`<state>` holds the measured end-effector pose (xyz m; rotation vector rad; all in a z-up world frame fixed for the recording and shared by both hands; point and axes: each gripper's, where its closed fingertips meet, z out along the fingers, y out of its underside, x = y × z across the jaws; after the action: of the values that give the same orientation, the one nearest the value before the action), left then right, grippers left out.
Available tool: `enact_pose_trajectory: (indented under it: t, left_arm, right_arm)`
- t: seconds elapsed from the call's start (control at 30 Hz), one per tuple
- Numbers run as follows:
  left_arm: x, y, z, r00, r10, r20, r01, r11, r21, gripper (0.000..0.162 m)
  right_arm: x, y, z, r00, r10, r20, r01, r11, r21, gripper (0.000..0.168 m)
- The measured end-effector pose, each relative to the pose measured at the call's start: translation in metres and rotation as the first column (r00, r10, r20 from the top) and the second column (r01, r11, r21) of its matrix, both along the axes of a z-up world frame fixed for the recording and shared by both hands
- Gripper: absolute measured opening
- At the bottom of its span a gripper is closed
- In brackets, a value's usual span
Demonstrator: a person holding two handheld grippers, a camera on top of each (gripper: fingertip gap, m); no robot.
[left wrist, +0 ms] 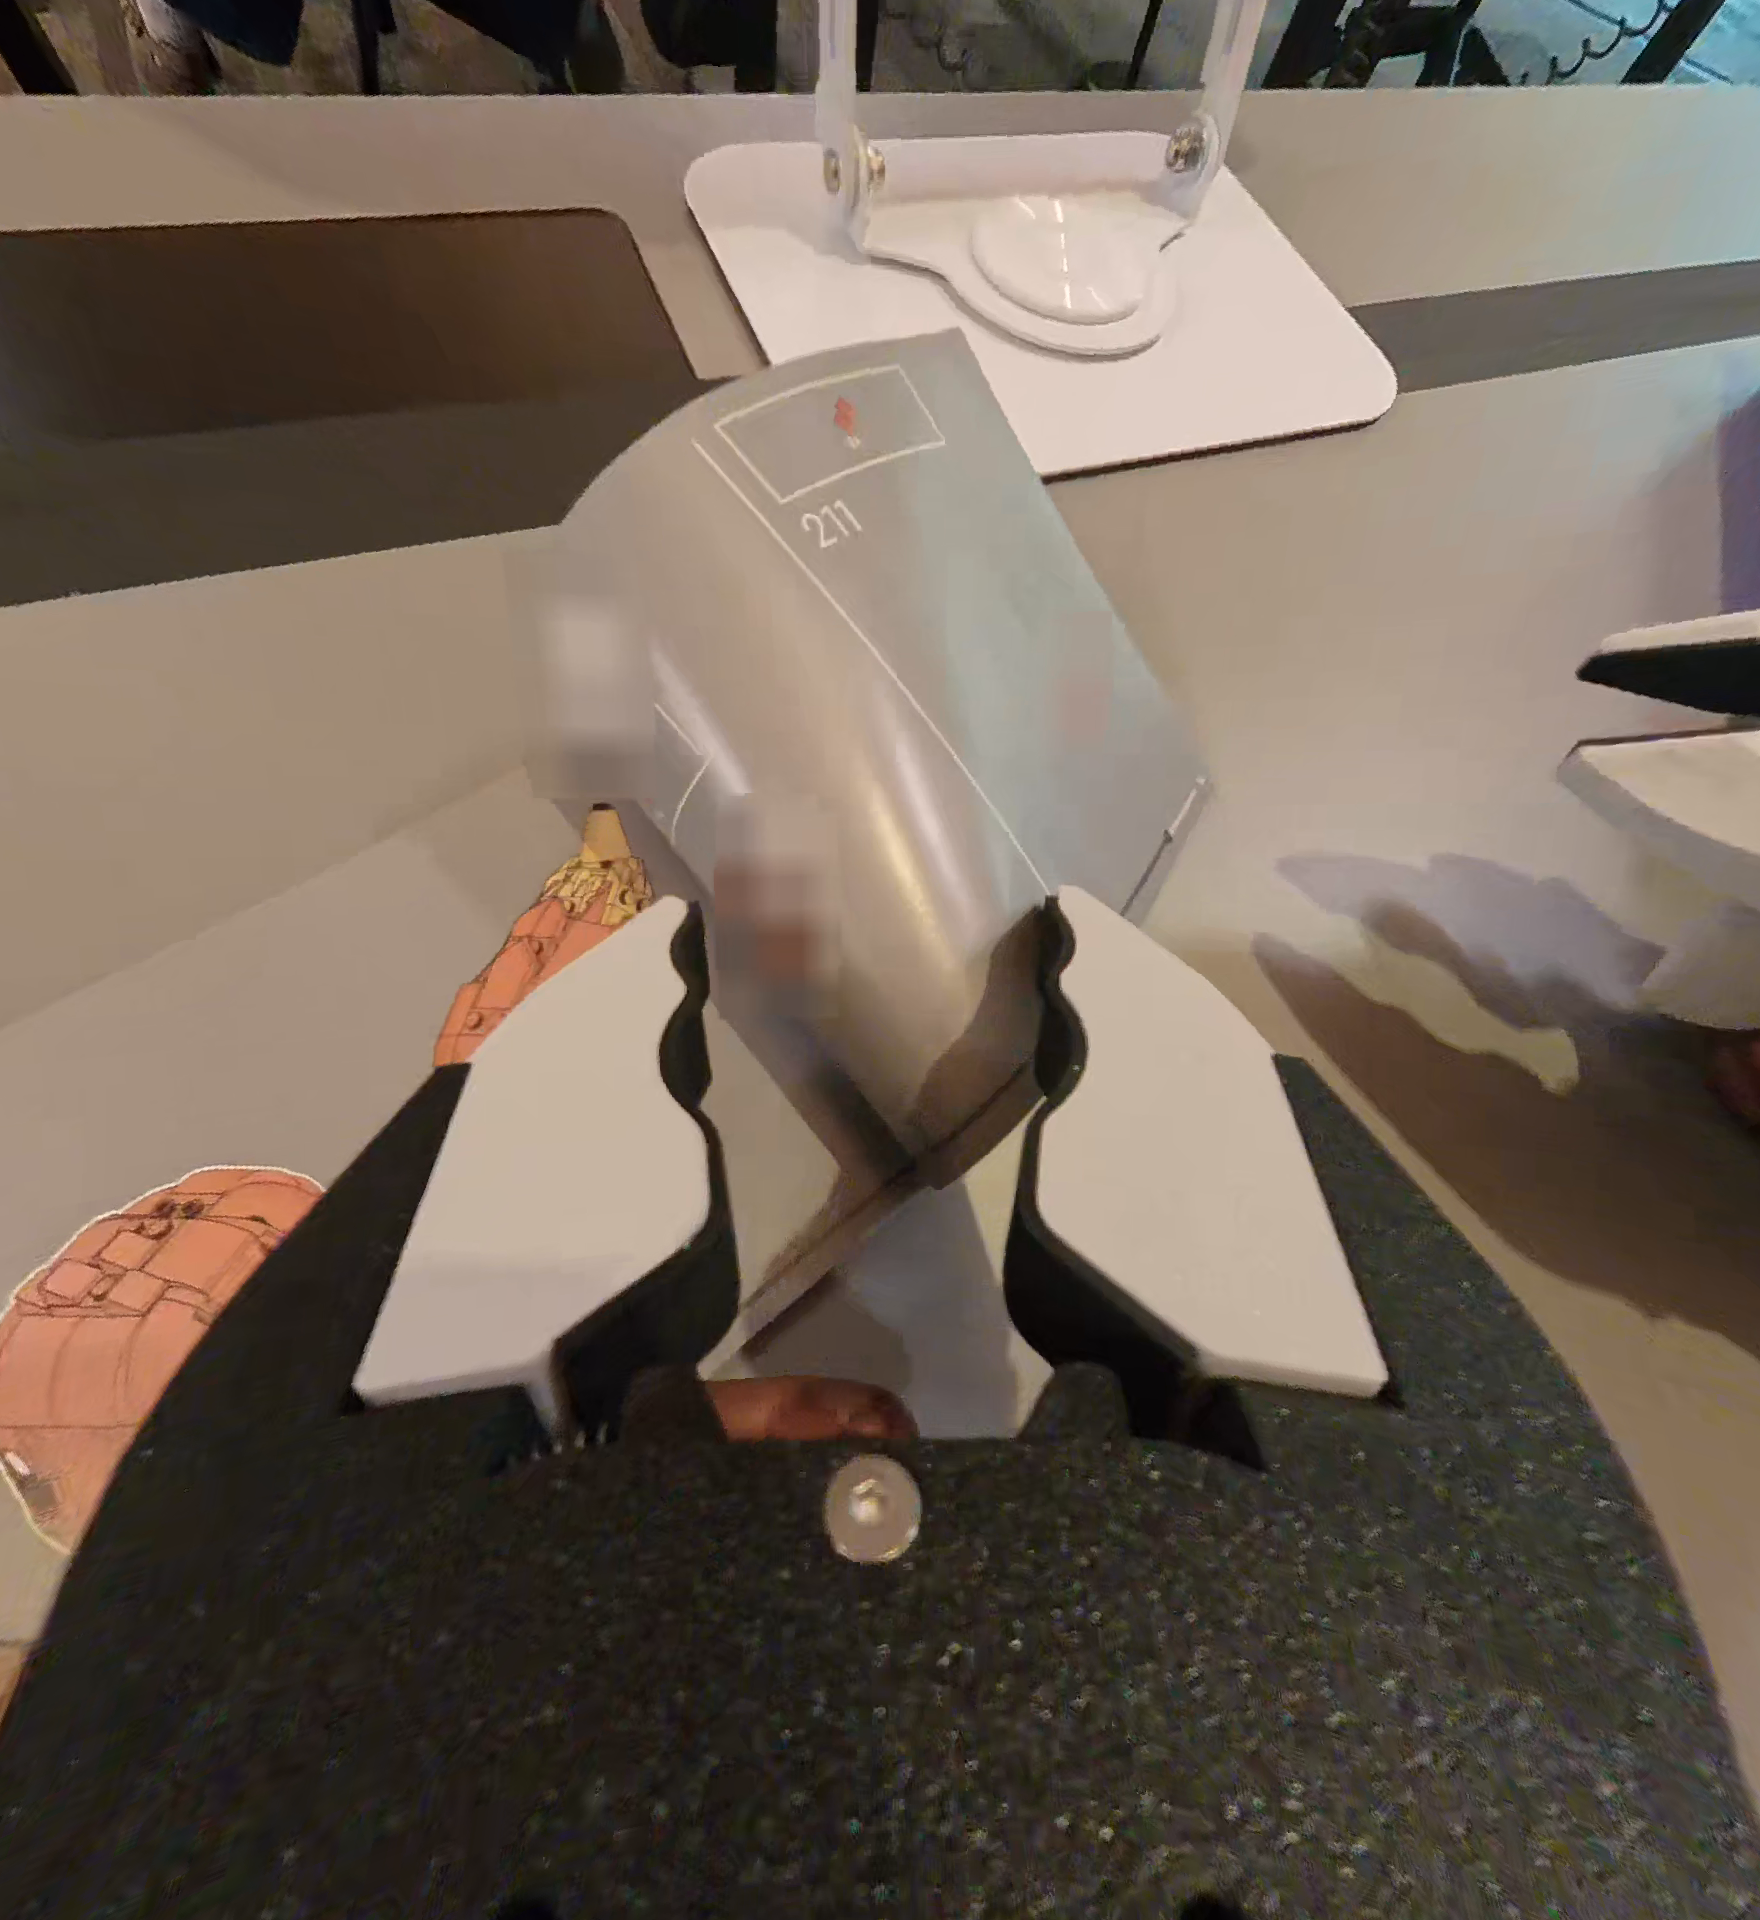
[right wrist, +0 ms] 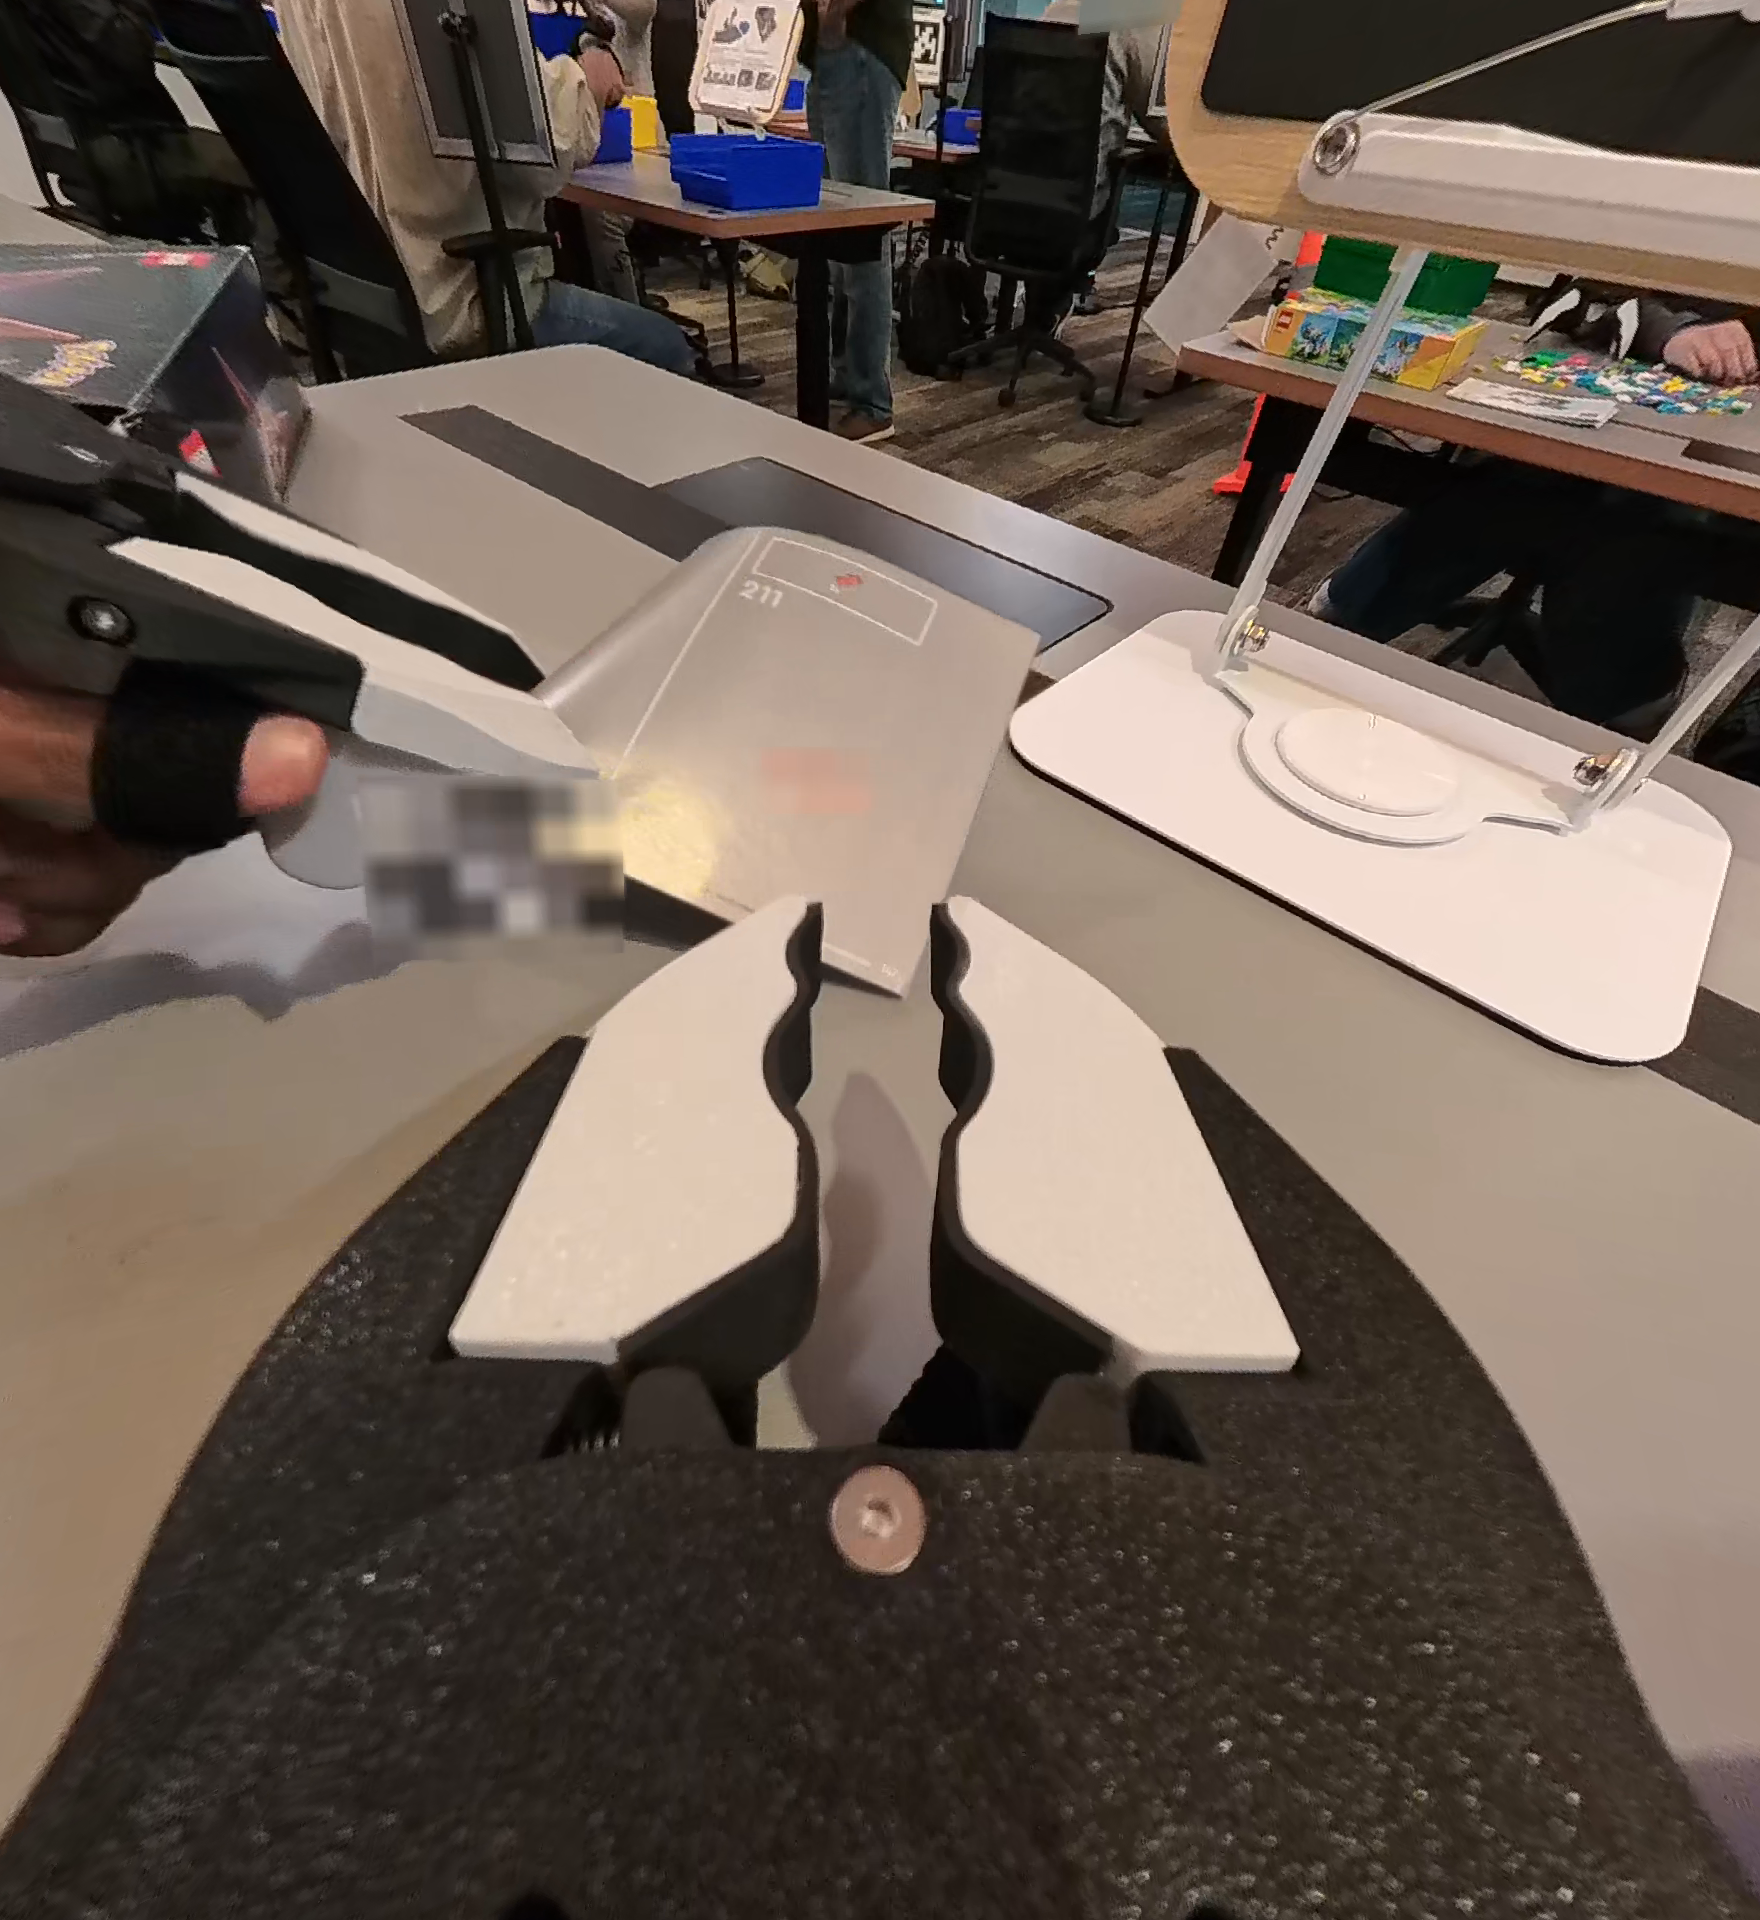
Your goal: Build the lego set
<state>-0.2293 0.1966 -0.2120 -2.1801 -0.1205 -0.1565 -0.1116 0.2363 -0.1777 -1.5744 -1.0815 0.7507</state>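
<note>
Turning a page of the manual [left wrist: 886, 665] on the desk [right wrist: 1219, 1195], left gripper [left wrist: 871, 925] pinches the sheet, right gripper [right wrist: 871, 925] hangs slightly parted and empty; no bricks joined here, building seemingly remains.

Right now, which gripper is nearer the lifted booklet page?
Left. The left gripper has the curled booklet page between its fingers, pinching it. The right gripper hovers short of the page's corner, jaws slightly apart and empty, not touching it.

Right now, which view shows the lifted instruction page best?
The right wrist view: the instruction page shows from the side, pinched by the left tool. The left wrist view shows it close, curled and glare-washed between its tool's fingers.
</note>
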Motion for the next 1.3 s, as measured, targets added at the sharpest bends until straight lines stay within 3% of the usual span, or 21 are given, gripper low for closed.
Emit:
enact_pose_trajectory:
  t: [0.5, 0.7, 1.13, 1.3]
  left_arm:
    - [-0.003, -0.007, 0.009, 0.985, -0.013, 0.173, 0.006, 0.999, 0.042, 0.049]
    - [-0.006, -0.008, 0.009, 0.972, -0.013, 0.235, 0.001, 0.999, 0.053, 0.036]
    - [-0.006, -0.008, 0.002, 0.991, -0.039, 0.129, 0.036, 0.999, 0.020, 0.039]
    - [-0.010, -0.011, 0.004, 0.992, -0.032, 0.119, 0.029, 0.999, 0.022, 0.039]
  right_arm:
    - [0.000, 0.000, -0.001, 1.000, 0.006, 0.001, -0.006, 1.000, -0.011, 0.020]
    - [-0.001, -0.001, -0.001, 1.000, 0.009, 0.004, -0.008, 1.000, -0.012, 0.020]
    - [-0.001, 0.002, -0.006, 0.999, 0.030, 0.023, -0.028, 0.997, -0.074, 0.022]
    - [-0.002, 0.001, -0.012, 0.992, 0.041, 0.122, -0.044, 0.999, 0.027, 0.024]
